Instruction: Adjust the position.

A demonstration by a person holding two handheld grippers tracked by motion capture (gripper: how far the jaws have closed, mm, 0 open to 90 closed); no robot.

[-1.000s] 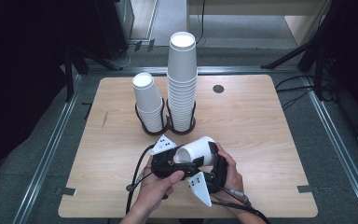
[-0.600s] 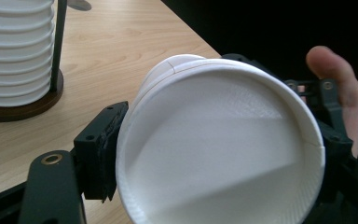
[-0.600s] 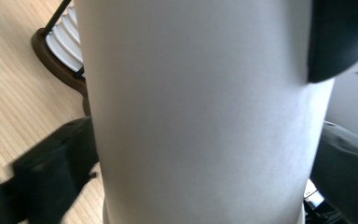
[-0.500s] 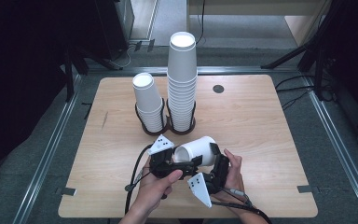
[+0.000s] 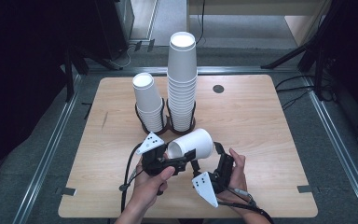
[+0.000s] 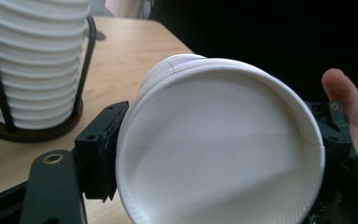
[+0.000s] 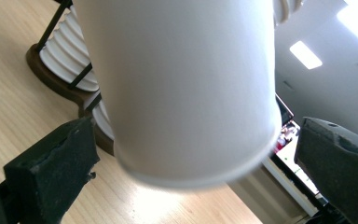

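A white paper cup (image 5: pixel 191 144) lies tilted above the table's (image 5: pixel 261 121) near edge, mouth toward the left gripper (image 5: pixel 179 161), whose jaws clamp its rim. Since a second ago the cup has barely shifted (the handover seems mid-course). The right gripper (image 7: pixel 191 158) straddles the cup's base with jaws spread, not touching. Behind stand two cup stacks (image 5: pixel 182 88) in a wire holder (image 5: pixel 168 126); the left gripper's far jaw is hidden by the cup.
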